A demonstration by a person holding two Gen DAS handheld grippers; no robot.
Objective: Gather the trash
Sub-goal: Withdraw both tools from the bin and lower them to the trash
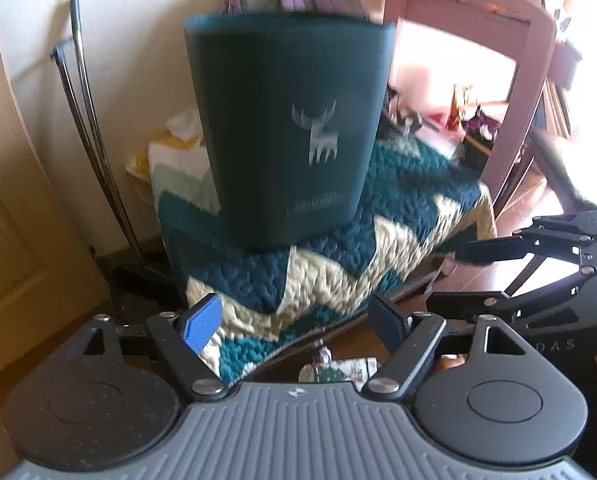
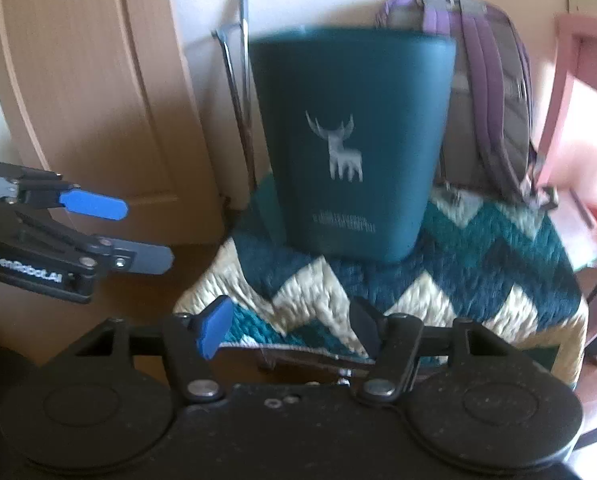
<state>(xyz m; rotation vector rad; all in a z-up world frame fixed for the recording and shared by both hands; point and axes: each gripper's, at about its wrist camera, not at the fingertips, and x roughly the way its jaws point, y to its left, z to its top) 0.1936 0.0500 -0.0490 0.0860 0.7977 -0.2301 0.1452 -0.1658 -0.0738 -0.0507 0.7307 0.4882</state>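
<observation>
A door [image 2: 78, 92] is seen only in the right view. A dark green bin [image 1: 286, 128] stands upright on a zigzag quilt [image 1: 338, 272]. Crumpled paper [image 1: 338, 368] on the floor is seen only in the left view. Left gripper [image 1: 298, 320] and right gripper [image 2: 290, 328] are spread, nothing grasped.

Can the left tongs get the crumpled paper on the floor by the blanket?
Probably yes. The left tongs are open and empty, and the crumpled paper lies just below them on bare floor, beside the blanket, with nothing covering it.
</observation>
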